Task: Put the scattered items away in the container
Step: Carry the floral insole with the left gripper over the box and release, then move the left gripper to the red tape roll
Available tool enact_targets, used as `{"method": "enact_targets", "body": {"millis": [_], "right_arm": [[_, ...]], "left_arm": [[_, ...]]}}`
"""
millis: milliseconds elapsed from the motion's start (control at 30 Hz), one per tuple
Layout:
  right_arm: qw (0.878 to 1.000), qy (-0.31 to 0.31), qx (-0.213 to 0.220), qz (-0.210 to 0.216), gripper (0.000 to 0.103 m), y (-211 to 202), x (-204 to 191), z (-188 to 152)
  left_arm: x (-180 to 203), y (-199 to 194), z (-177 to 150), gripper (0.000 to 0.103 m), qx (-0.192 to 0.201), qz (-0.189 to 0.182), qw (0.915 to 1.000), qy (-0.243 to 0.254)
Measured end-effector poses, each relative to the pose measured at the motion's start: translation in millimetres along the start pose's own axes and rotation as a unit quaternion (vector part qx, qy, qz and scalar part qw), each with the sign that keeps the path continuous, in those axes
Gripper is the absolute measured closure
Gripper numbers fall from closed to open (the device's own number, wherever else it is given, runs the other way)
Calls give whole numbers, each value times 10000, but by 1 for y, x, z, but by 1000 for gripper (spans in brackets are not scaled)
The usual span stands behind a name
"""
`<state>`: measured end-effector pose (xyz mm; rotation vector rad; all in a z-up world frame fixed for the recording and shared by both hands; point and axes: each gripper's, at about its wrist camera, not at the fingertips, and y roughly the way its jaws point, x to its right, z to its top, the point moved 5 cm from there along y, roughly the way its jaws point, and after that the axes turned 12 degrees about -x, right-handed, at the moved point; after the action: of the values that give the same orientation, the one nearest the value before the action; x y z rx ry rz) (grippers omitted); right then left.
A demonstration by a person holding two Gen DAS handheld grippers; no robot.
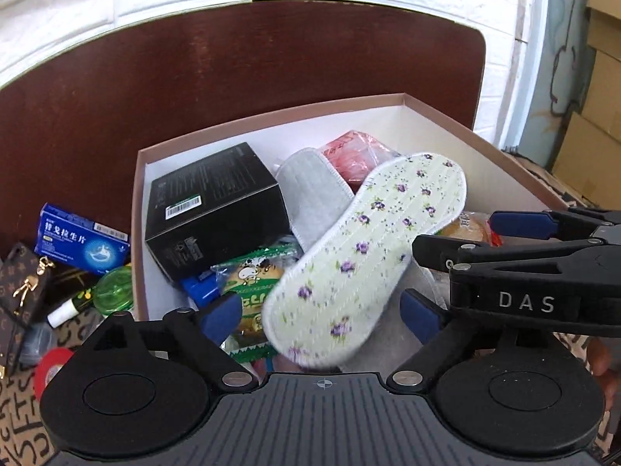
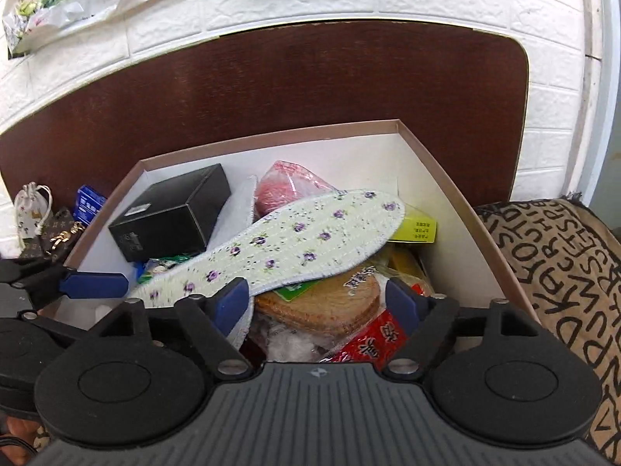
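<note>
Floral insole (image 2: pixel 279 244) atop box (image 2: pixel 446 178) clutter, btwn both open hand-held grippers.

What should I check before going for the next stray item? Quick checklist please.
1. Left gripper free: ok, jaws open, nothing clamped.
2. Right gripper free: ok, jaws open.
3. Floral insole settled in the box: cannot tell, it lies tilted on the pile with its near end by the left fingers.
4. Room left in box: not ok, the black carton, snack packs and insoles fill most of it.
5. Strays left outside: ok to continue, the blue medicine box, green round case and monogram pouch lie left of the box.
6. Arms apart: not ok, the right gripper crosses close over the left one.
</note>
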<state>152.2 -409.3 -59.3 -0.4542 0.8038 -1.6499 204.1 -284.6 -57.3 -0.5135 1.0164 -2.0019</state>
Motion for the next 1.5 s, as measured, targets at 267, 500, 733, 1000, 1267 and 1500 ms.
{"method": "enact_targets", "body": {"millis": [267, 500, 733, 1000, 1267, 1500], "right_arm": [[9982, -43, 591, -56, 0, -49, -20, -4], [9947, -332, 924, 303, 0, -93, -61, -26], [9905, -756, 850, 773, 0, -110, -115, -69], [9871, -1200, 815, 678, 0, -110, -159, -112], [9820, -1486, 559, 1025, 1, -111, -192, -127], [9651, -2152, 622, 1354, 1, -84, -240, -127]], "left_arm": [[-5, -44, -11, 7, 308, -216, 9993, -54], [-13, -93, -57, 0, 529, 495, 9972, -197], [-41, -116, -125, 0, 487, 743, 9939, -655], [-101, -127, -191, 0, 353, 1331, 9763, -1667], [-174, -145, -215, 0, 198, 1783, 9482, -2621], [-208, -130, -202, 1, 120, 954, 9495, -2987]]}}
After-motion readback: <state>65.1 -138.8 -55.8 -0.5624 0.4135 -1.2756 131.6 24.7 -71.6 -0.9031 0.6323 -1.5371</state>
